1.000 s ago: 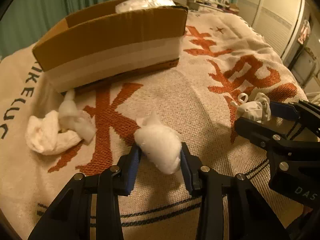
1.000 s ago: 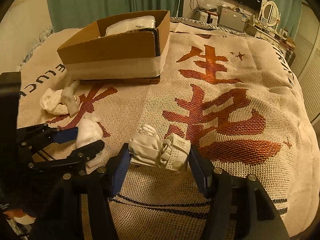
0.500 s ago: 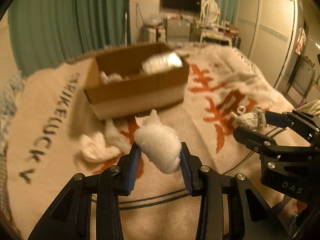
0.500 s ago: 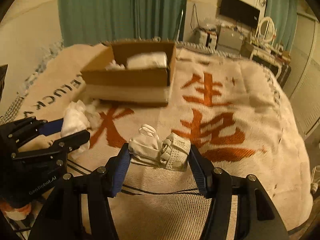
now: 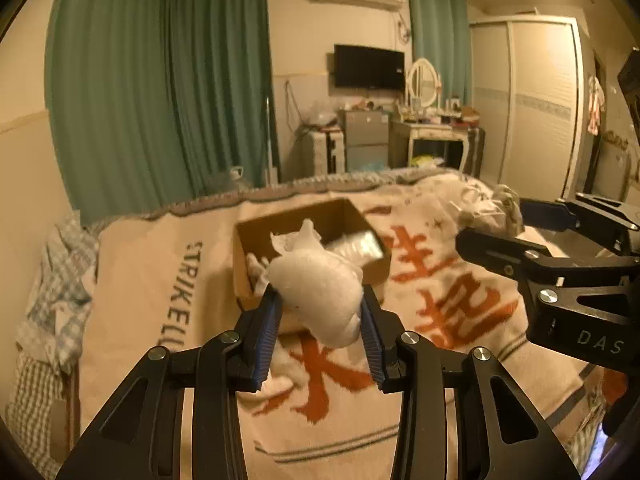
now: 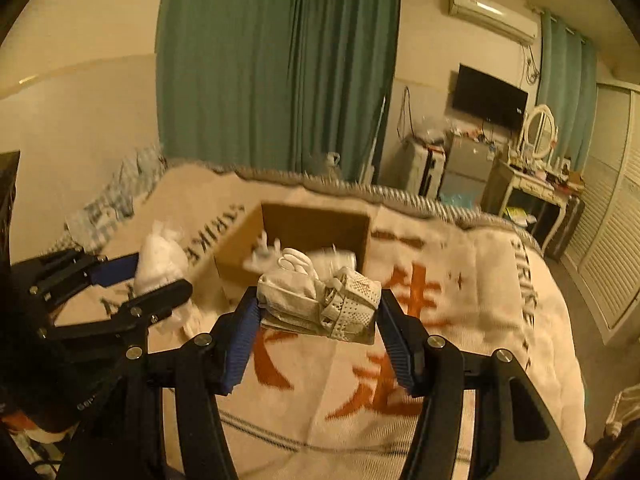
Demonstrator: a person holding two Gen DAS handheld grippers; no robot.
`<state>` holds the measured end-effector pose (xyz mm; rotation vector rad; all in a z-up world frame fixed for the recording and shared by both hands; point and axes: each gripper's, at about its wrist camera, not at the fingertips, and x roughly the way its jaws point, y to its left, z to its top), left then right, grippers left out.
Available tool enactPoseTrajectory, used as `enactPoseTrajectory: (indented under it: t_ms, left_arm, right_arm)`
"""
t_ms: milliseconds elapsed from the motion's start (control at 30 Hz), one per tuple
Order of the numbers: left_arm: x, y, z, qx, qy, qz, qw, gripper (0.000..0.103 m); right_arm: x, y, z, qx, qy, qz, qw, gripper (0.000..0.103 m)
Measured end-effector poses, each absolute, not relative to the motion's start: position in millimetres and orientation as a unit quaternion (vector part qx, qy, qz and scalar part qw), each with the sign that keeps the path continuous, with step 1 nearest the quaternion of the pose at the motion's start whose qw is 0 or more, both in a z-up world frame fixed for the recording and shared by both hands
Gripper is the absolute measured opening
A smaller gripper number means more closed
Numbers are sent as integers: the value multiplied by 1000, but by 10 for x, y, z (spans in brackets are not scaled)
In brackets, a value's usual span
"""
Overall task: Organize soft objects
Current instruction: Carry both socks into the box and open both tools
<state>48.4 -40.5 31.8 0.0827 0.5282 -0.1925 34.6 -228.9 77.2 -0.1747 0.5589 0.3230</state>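
1. The open brown cardboard box [image 5: 256, 264] has its near wall partly hidden behind the fluffy white cloth bundle [image 5: 320, 292].
2. White items inside the box [image 6: 264, 252] are motion-blurred, indistinct.
3. The cream blanket's black lettering [image 5: 188, 292] is cut short by the left jaws.

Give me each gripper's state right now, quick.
Left gripper: jaws shut on the white fluffy wad, lifted off the blanket.
Right gripper: jaws shut on the folded mesh cloth bundle, also lifted.

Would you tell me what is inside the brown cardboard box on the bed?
The brown cardboard box holds crumpled white cloths and a clear plastic-wrapped packet; its near wall hides anything lower.
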Motion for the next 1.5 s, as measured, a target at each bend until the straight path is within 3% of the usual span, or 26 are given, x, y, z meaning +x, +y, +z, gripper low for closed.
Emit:
enactPoseTrajectory:
  t_ms: [267,467,833,967,1000,1033,1067,1133,1300,1500]
  left_arm:
    - [1007,-280,532,39,239,-85,967,37]
    - [1639,-226,372,53,253,-78,963,37]
    - [2715,-304,-397,70,318,-102,940,38]
    - [2834,-321,-544,75,326,-100,937,45]
    - [2869,-295,-590,67,335,-96,935,53]
    - [2884,-276,-613,59,340,-98,934,74]
    - [2895,-245,-623,50,341,-99,933,86]
    - [2876,-192,-617,40,338,-87,936,86]
    - [2691,-33,-353,18,321,-61,945,86]
    - [2084,113,290,23,263,-37,964,86]
  right_arm:
    - [898,-2141,1041,-79,251,181,948,58]
    - [1596,-2064,994,-66,253,194,945,58]
    - [2918,-1943,43,-40,338,200,919,58]
    - [3220,-1935,-252,-36,364,191,911,61]
    - [3247,-1953,-281,-32,367,190,910,68]
    - [3273,-1983,-308,-25,368,188,910,73]
    - [3282,-2008,-324,-19,368,189,910,74]
    - [3249,-2065,-323,-12,364,188,912,82]
    - [3022,-2162,-124,-10,349,175,921,83]
    - [2418,-2272,540,-13,308,174,935,87]
